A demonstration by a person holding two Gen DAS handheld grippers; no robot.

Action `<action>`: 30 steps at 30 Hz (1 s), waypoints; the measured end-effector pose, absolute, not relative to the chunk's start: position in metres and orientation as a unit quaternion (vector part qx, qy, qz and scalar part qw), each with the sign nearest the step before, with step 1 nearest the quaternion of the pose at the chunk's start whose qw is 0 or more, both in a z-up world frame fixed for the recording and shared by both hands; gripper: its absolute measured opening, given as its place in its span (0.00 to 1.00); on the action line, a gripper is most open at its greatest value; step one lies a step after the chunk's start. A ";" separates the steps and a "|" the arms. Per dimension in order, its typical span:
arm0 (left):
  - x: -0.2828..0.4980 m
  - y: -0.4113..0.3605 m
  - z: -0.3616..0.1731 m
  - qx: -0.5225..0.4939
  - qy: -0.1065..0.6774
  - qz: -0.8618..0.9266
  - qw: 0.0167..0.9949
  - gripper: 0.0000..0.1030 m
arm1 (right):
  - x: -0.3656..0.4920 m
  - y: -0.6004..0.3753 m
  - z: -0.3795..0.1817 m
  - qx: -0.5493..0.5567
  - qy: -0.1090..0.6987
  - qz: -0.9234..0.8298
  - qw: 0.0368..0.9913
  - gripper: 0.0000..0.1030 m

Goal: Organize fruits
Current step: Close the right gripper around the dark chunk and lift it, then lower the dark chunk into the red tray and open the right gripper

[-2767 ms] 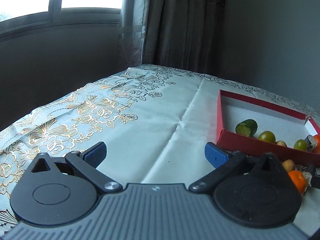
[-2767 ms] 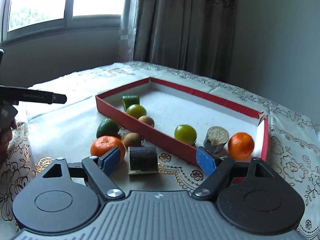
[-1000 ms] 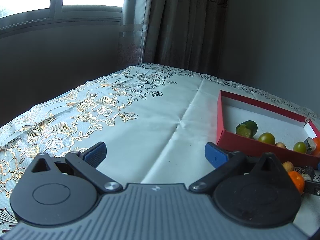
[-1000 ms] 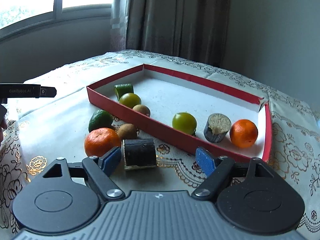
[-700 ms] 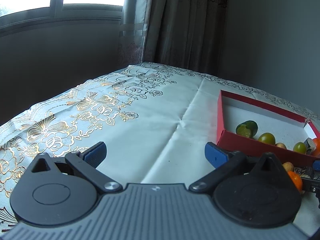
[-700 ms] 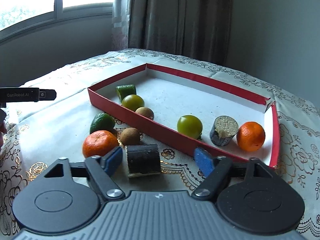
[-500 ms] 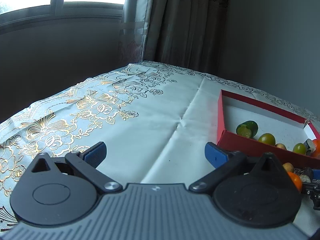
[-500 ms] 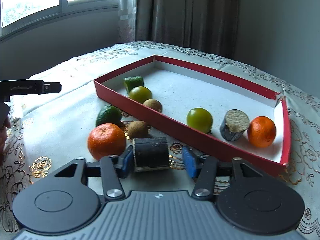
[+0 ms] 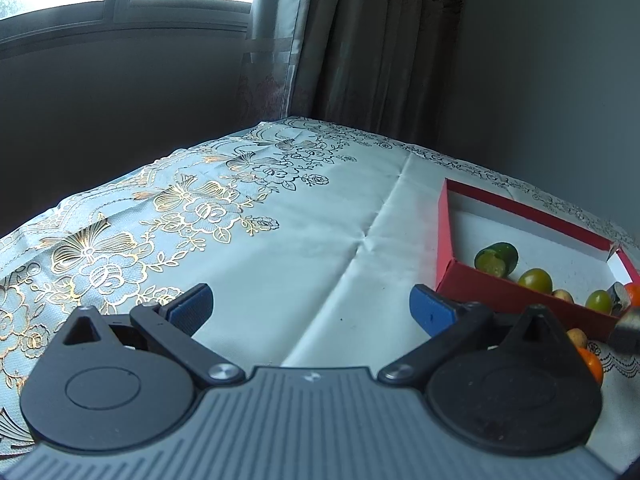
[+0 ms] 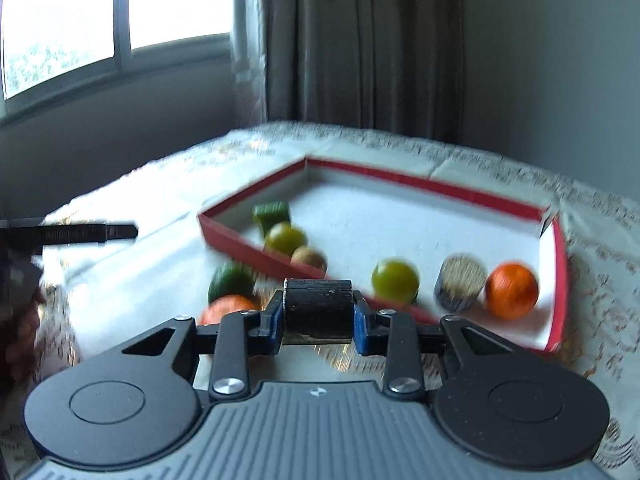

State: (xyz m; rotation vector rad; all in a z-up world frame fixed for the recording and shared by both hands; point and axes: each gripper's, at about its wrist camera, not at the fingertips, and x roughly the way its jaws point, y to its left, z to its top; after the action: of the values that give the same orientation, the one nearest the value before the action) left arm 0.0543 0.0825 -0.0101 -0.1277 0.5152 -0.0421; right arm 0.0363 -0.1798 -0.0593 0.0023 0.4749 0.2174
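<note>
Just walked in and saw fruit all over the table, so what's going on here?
A person is sorting fruit into a red box. The right gripper has just closed its jaws on a dark cylindrical piece outside the box. The left gripper is open over bare tablecloth. Several fruits already sit inside the box.

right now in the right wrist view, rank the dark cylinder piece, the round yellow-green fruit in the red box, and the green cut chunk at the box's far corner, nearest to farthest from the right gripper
1. Dark cylinder piece: clamped in the right gripper.
2. Round yellow-green fruit: just beyond, right, inside the red box.
3. Green cut chunk: farthest, left corner.
</note>
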 end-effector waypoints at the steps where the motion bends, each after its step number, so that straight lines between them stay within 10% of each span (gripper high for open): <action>1: 0.054 0.083 -0.010 -0.063 0.254 -0.021 0.965 1.00 | 0.039 -0.181 -0.054 0.003 0.226 0.102 0.969 0.31; 30: 0.055 0.083 -0.010 -0.066 0.255 -0.024 0.964 1.00 | 0.093 -0.165 -0.047 -0.015 0.217 0.022 0.976 0.40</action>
State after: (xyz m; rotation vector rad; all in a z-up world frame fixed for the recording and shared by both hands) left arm 0.0549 0.0829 -0.0103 -0.1338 0.5156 -0.0495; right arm 0.0933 -0.1651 -0.0467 -0.0304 0.4380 0.0441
